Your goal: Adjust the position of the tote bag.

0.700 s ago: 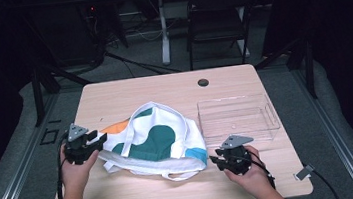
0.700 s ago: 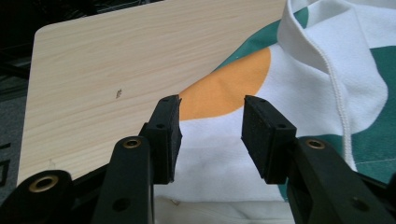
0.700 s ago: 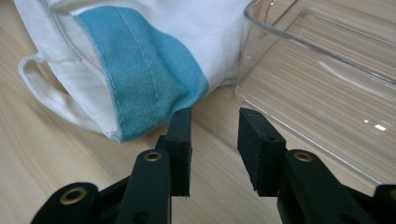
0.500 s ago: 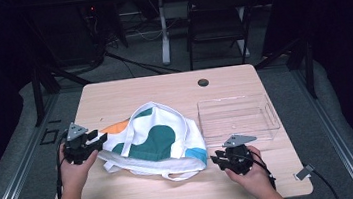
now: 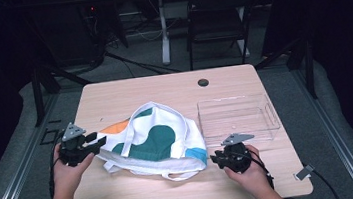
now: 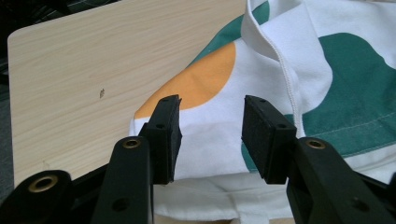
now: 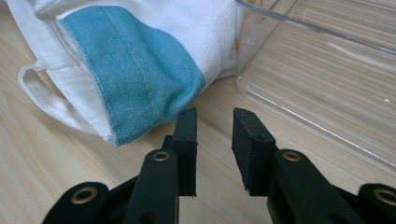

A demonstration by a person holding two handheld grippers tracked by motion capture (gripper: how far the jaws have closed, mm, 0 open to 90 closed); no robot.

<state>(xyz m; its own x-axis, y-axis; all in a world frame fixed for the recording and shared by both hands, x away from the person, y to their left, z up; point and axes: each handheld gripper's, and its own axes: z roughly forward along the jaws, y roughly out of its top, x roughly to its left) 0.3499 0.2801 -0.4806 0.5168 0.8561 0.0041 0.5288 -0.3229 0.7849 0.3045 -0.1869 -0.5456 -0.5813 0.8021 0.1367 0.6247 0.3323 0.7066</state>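
Note:
A white cloth tote bag with green, orange and blue patches lies crumpled in the middle of the wooden table. My left gripper sits at the bag's left edge, pointing right. In the left gripper view its jaws stand open, and the bag's white and orange corner lies just beyond the pads, untouched. My right gripper is at the bag's lower right corner, pointing left. Bare wood shows between its open jaws, and the bag's blue corner lies just ahead to the left.
A clear plastic box stands to the right of the bag; its wall is close beside my right gripper. A black grommet sits near the table's far edge. A dark chair stands behind the table.

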